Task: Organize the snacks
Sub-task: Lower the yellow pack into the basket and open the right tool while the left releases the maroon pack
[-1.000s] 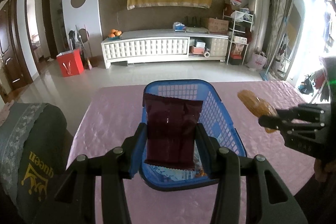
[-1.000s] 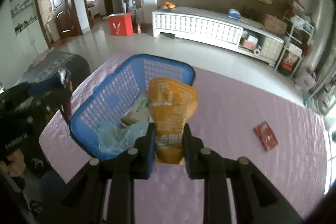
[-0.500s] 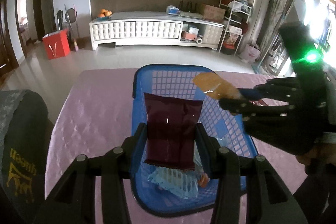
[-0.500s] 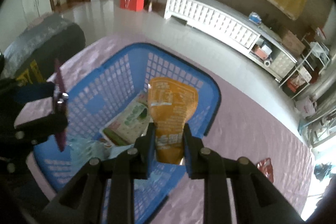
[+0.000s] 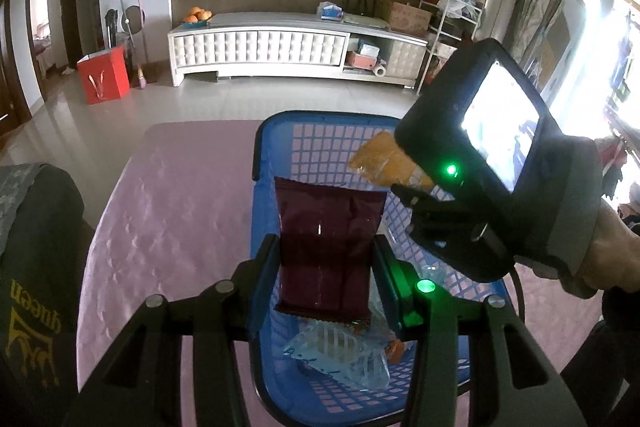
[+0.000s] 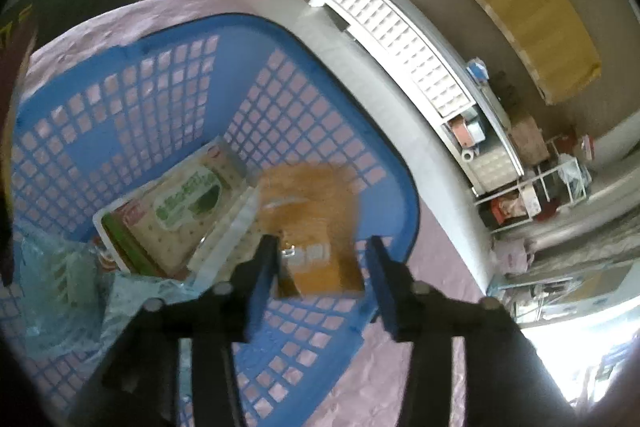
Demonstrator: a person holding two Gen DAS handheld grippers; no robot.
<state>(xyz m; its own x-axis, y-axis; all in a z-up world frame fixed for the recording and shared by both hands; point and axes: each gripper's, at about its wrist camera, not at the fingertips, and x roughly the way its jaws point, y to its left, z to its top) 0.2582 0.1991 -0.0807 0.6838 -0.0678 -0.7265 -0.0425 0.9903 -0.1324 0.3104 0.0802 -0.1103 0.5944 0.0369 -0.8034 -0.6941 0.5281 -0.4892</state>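
Left gripper (image 5: 325, 263) clenched on a dark maroon snack packet (image 5: 326, 247), held upright above the blue basket (image 5: 276, 131), both fingers (image 5: 264, 279) pressing the packet's 2 side edges. Under the packet, inside the basket, a clear light-blue wrapper (image 5: 340, 351) with a small orange piece beside it.

Right gripper (image 6: 322, 267) over the same blue basket (image 6: 396, 183), fingers (image 6: 380, 279) spread apart, touching nothing. Between and just beyond them an orange snack pouch (image 6: 312, 223), blurred, free of both fingers and inside the basket near its right wall. To the left of the pouch a flat beige and green snack pack (image 6: 176, 211) lying on the basket floor, and further left a crumpled light-blue wrapper (image 6: 60, 275).

In the left wrist view, the right gripper's body (image 5: 480, 163) with a lit screen and a green light, held in a hand (image 5: 600, 251) at the basket's right side, the orange pouch (image 5: 384, 163) at its front end.

Basket standing on a pink tablecloth (image 5: 172, 195). Dark cushioned chair back (image 5: 36, 267) with gold lettering at the left table edge. White low cabinet (image 5: 280, 47) across the floor, red box (image 5: 104, 75) to its left.
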